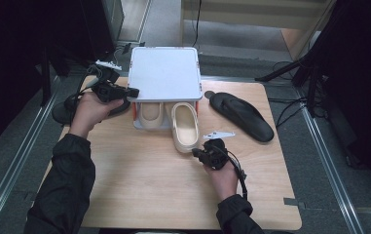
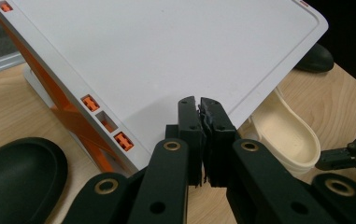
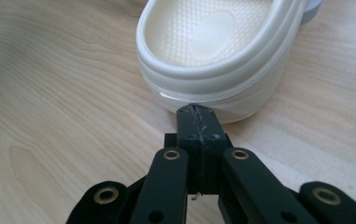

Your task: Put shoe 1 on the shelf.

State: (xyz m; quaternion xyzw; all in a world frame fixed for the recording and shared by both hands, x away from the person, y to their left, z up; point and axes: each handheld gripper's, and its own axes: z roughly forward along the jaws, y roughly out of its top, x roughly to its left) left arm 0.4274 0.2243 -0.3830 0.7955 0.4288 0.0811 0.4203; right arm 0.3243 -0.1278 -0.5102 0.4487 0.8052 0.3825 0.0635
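While both forearms reach in over the near edge, the wooden table takes up most of what I see, pale and bare across its front half. At its far middle stands a white rack with a flat top and orange side struts, the near left corner of its top close in front of the left gripper's camera. Right of the rack a black sandal lies flat, slanting toward the table's right edge, and another black shoe sits at the left edge by the left hand. Two cream clogs lie under the rack's front: the left clog is tucked mostly beneath the top, while the right clog sticks out toward me with its heel well clear. The left hand is raised at the rack's left side, sleeve angled up from the bottom left, and the left gripper points at the rack's corner with its jaws pressed together on nothing. The right hand rests lower, near the table's middle right, wrist turned inward, and the right gripper has its jaws closed flat against each other, tips just at the right clog's heel rim; I cannot tell whether they touch it.
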